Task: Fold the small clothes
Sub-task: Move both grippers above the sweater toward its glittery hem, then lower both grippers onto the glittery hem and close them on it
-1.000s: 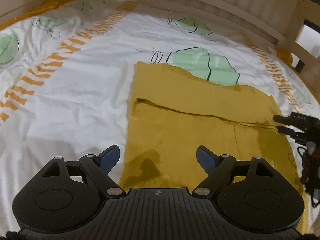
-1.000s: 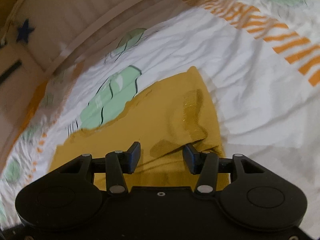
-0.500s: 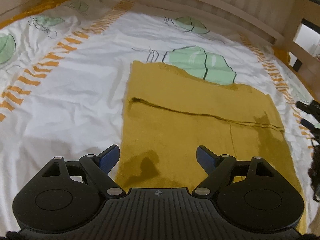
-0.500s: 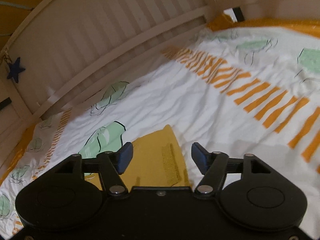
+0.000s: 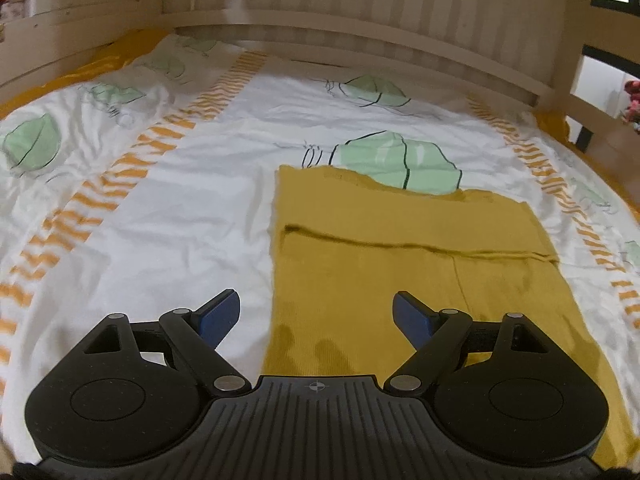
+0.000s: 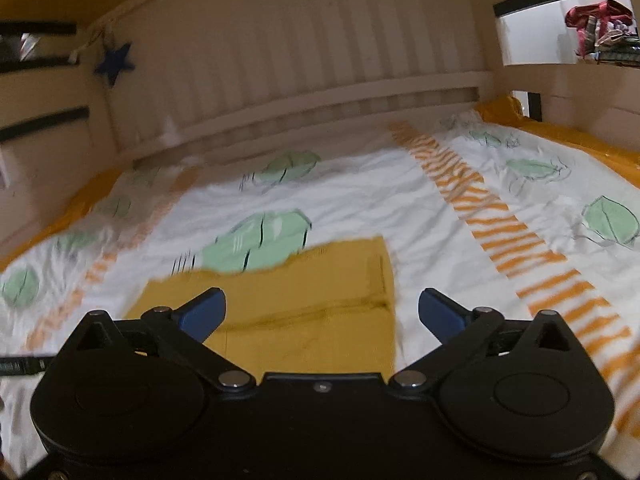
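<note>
While both jaws gape, ribbed mustard garment (image 5: pixel 420 280) lies folded rectangular.

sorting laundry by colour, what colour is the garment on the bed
Mustard yellow garment, plain; clearest in the left wrist view.

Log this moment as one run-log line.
left gripper: open, empty | right gripper: open, empty | mustard garment: flat on bedsheet, one fold visible

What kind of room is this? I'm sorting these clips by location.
Most likely a child's bedroom: the yellow garment lies on a bed sheet printed with green leaves and orange stripes, boxed in by a slatted wooden bed frame with a blue star hanging from it.
</note>
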The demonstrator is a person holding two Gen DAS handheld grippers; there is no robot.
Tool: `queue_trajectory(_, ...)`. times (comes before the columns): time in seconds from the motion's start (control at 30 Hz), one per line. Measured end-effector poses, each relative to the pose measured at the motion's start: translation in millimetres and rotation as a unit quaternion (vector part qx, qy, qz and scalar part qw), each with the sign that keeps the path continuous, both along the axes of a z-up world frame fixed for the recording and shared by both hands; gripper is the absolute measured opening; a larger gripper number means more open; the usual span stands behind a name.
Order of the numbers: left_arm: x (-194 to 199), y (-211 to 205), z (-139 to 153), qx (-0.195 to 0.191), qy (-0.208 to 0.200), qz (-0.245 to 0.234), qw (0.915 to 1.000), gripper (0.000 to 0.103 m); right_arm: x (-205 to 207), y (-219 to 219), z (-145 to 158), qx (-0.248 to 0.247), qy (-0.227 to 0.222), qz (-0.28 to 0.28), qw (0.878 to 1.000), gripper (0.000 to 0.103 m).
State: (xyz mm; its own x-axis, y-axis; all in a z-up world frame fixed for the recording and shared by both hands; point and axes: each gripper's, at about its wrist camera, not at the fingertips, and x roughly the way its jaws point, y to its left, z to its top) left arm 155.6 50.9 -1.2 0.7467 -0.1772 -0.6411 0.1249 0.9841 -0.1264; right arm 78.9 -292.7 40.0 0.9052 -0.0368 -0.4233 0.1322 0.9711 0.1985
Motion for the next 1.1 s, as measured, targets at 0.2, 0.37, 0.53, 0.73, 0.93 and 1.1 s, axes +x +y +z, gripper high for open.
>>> queue_trajectory(0.2,-42.4,10.3,-1.4,-0.013,0.024,-0.007,0.9996,0.083,-30.3,-11.4,-10.3,0.034,0.043,0.016,0.998,0.103)
queue_trajectory(0.37,-71.8,18.2,-2.3,-0.021,0.029,-0.011,0.9993,0.083,-54.8,-17.4,-15.9,0.071,0.063,0.020,0.995,0.103)
queue_trajectory(0.53,-93.9,26.0,-11.3,-0.015,0.032,-0.007,0.9994,0.083,-72.6,-19.4,-19.8,0.097,0.075,0.021,0.992,0.103)
queue_trajectory(0.73,-112.1,31.7,-21.0,0.010,0.026,-0.002,0.9996,0.083,-82.4,-16.0,-29.5,0.111,0.091,0.030,0.989,0.103)
queue_trajectory(0.93,-116.1,36.6,-31.6,0.015,0.035,0.001,0.9993,0.083,-81.7,-9.9,-39.1,0.107,0.118,0.038,0.987,0.103)
queue_trajectory(1.1,-104.5,42.3,-40.5,-0.009,0.068,0.004,0.9976,0.083,-78.1,-10.0,-48.2,0.116,0.146,0.036,0.982,0.103)
